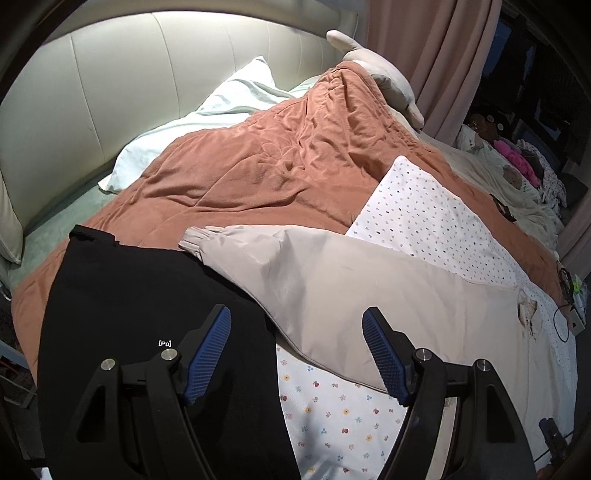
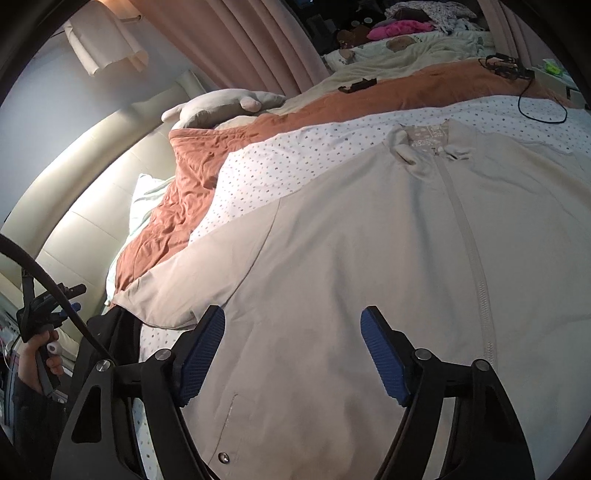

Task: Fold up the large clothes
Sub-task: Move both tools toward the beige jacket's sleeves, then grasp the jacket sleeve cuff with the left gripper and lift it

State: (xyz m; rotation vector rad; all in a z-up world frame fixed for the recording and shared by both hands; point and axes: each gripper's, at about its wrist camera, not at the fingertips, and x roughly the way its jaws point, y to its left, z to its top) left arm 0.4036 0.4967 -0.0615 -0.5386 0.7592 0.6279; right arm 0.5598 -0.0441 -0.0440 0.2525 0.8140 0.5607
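Observation:
A large beige zip-front jacket [image 2: 351, 258] lies spread flat on a dotted white sheet [image 2: 280, 158], collar far, zipper [image 2: 476, 266] running down its middle. Its left sleeve [image 1: 314, 273] reaches out to an elastic cuff [image 1: 195, 238] in the left wrist view. My left gripper [image 1: 295, 332] is open and empty above the sleeve's lower edge. My right gripper [image 2: 293, 328] is open and empty above the jacket's front panel, left of the zipper. In the right wrist view the left gripper [image 2: 48, 306] shows far left in a hand.
A black garment [image 1: 147, 314] lies left of the sleeve. A rust-orange quilt [image 1: 258, 162], white pillows [image 1: 221, 107] and a padded headboard [image 1: 110, 74] lie beyond. A plush toy [image 2: 221, 107], pink curtain [image 2: 251, 40], black cable [image 2: 535, 107] and a clothes pile [image 2: 402, 26] sit at the far side.

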